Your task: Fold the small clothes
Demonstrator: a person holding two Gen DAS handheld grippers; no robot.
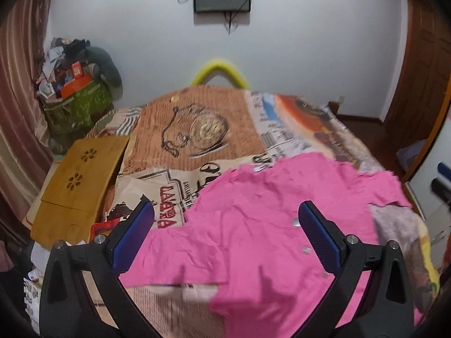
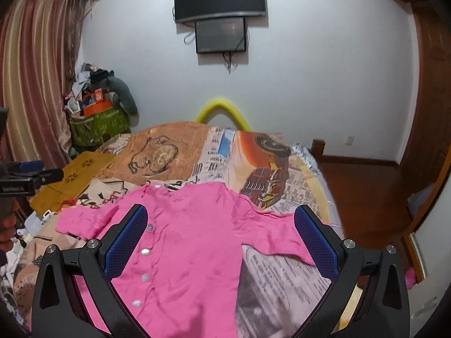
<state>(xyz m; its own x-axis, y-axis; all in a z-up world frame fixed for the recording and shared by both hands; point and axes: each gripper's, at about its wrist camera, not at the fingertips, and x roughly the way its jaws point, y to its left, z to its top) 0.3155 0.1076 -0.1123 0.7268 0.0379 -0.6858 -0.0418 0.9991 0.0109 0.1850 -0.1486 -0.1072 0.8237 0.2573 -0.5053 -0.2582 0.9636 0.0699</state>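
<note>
Both of my grippers stand with jaws spread wide and nothing between the blue ribbed pads: my left gripper (image 1: 227,215) hovers over the near-left part of the bright pink short-sleeved button-front shirt (image 1: 267,225), and my right gripper (image 2: 221,219) hovers over the middle of the same shirt (image 2: 191,239). That shirt lies spread flat, front up, on the bed, its row of pale round buttons (image 2: 145,251) running down just beside my right gripper's left finger, one sleeve reaching out to each side. Under it is the printed bedspread with newsprint, a brown teapot drawing and an orange car picture (image 2: 262,163). On the bed's left edge rests a yellow wooden lap tray with flower-shaped cut-outs (image 1: 76,186). Beyond, in the corner by the striped brown curtain (image 2: 33,84), sits a green basket heaped with clutter (image 2: 95,124). A yellow foam arch (image 2: 222,109) rises behind the bed, and two dark screens (image 2: 220,11) hang on the white wall.
</note>
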